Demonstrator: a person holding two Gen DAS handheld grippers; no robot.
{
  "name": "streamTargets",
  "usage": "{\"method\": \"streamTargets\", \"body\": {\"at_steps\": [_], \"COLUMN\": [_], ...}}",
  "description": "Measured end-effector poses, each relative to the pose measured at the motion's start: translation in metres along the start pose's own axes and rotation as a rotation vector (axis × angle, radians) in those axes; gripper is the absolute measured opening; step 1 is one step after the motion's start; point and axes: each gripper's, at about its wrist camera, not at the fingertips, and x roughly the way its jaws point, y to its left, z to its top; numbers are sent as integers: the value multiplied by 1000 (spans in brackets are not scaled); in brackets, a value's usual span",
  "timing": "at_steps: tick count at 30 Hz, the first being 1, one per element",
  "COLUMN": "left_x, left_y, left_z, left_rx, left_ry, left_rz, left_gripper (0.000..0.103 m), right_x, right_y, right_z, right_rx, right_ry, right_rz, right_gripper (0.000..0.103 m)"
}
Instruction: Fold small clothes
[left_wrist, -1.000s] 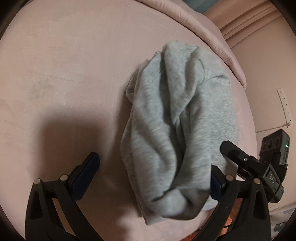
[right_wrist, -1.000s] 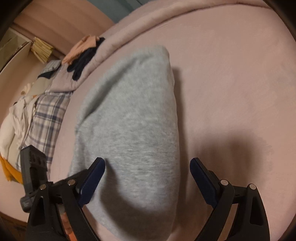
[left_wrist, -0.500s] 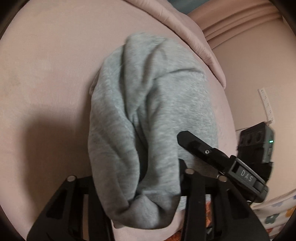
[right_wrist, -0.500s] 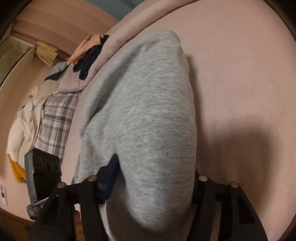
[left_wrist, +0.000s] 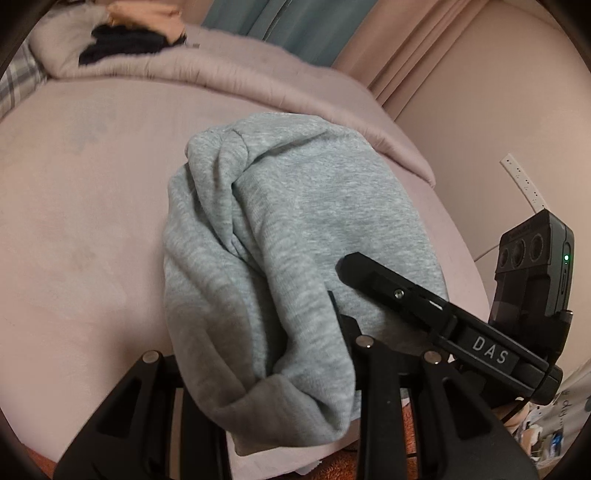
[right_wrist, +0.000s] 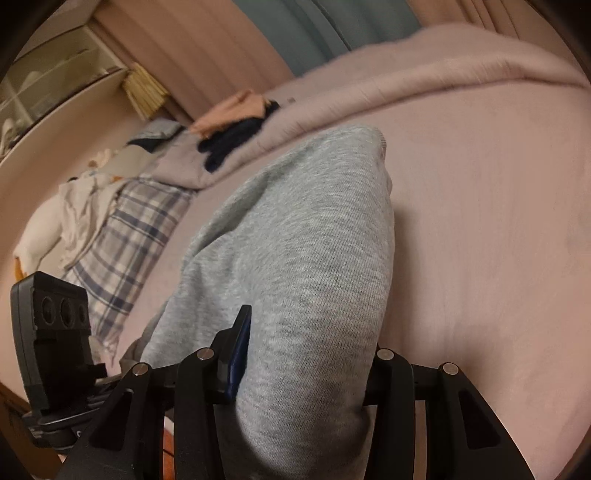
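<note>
Both grippers clamp grey garment (left_wrist: 295, 236); plaid cloth (right_wrist: 125, 236) possibly beside.

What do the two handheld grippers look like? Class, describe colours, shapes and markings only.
The left gripper and right gripper are matte black frames with triangular cut-outs and silver pivot pins. The right one shows a dark blue finger pad. Seen from the left, the right gripper's side bears white "DAS" lettering and a three-lens camera block with a green light.

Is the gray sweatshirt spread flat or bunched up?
Bunched up: the gray sweatshirt lies in thick rolled folds on the pink bed, both grippers clamping its near end.
</note>
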Motion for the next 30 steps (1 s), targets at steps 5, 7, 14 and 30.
{"method": "streamTargets", "body": {"at_steps": [5, 7, 14, 30], "left_x": [-27, -40, -57, 1], "left_y": [-9, -12, -17, 29], "left_z": [-4, -10, -8, 25], "left_rx": [49, 64, 92, 40], "left_ry": [-53, -73, -123, -121], "left_rz": [21, 30, 63, 94], "left_gripper": [29, 29, 29, 29], "right_x": [-16, -20, -20, 41], "right_y": [12, 17, 31, 25], "right_z": [4, 5, 14, 38], "right_rx": [-40, -60, -95, -112], "right_ry": [-50, -64, -95, -33], "right_rz": [10, 9, 23, -44], "right_gripper": [46, 46, 46, 46]}}
